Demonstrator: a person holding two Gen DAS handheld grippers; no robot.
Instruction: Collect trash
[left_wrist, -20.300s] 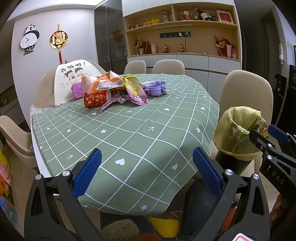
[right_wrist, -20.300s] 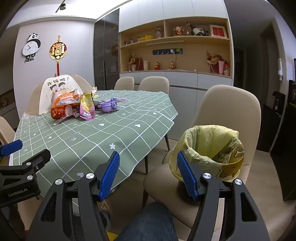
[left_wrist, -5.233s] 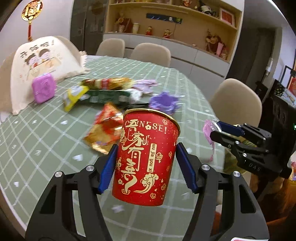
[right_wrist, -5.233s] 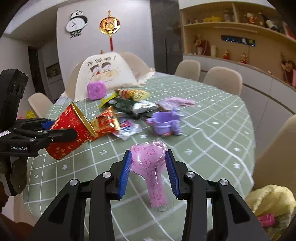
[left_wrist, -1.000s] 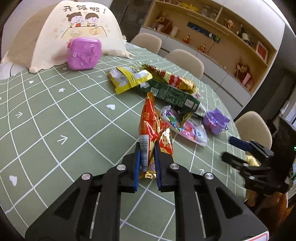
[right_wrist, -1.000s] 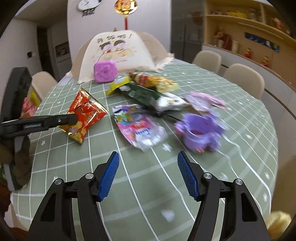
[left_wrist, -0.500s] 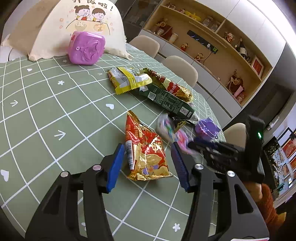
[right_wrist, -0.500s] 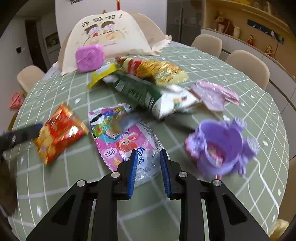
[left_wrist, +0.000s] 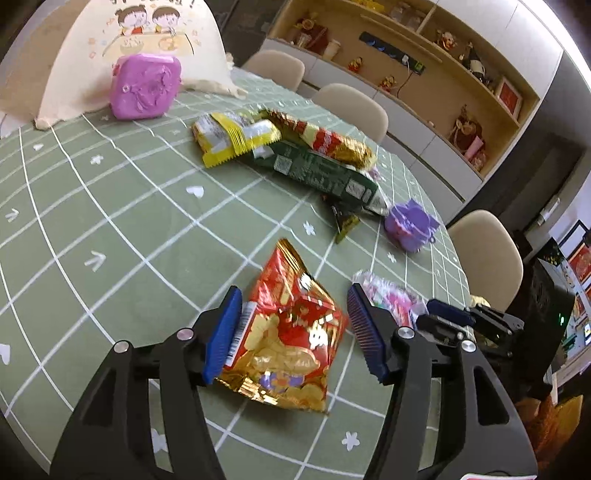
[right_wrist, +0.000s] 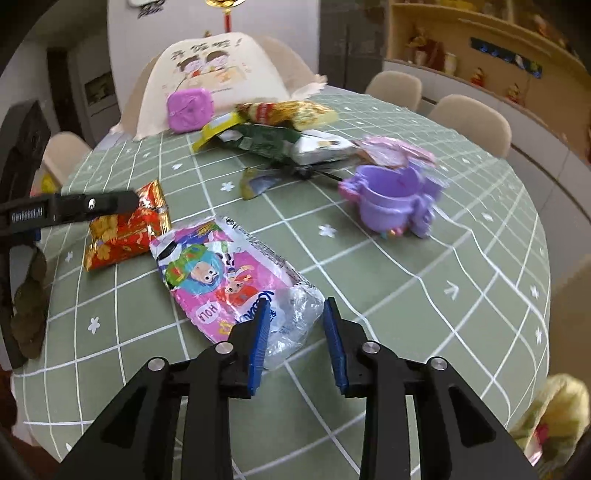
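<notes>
A red and gold snack bag (left_wrist: 291, 332) lies on the green tablecloth (left_wrist: 122, 229), between the fingers of my open left gripper (left_wrist: 295, 334). It also shows in the right wrist view (right_wrist: 122, 229). A pink cartoon wrapper (right_wrist: 229, 280) lies beside it. Its clear end sits between the fingers of my right gripper (right_wrist: 295, 341), which stands partly open around it. The wrapper shows behind my left gripper's right finger (left_wrist: 388, 299). A purple plastic cup (right_wrist: 395, 201) and a pile of wrappers (left_wrist: 291, 155) lie farther back.
A purple square box (left_wrist: 146, 85) leans on a cream food cover (left_wrist: 122, 48) at the far side. Beige chairs (left_wrist: 484, 254) ring the table. The yellow trash bag (right_wrist: 546, 417) is low at the right, past the table edge.
My left gripper has let go of the red bag and opened wide around it. My right gripper has closed in over the pink wrapper's end and pulled it toward the table's edge, widening a little.
</notes>
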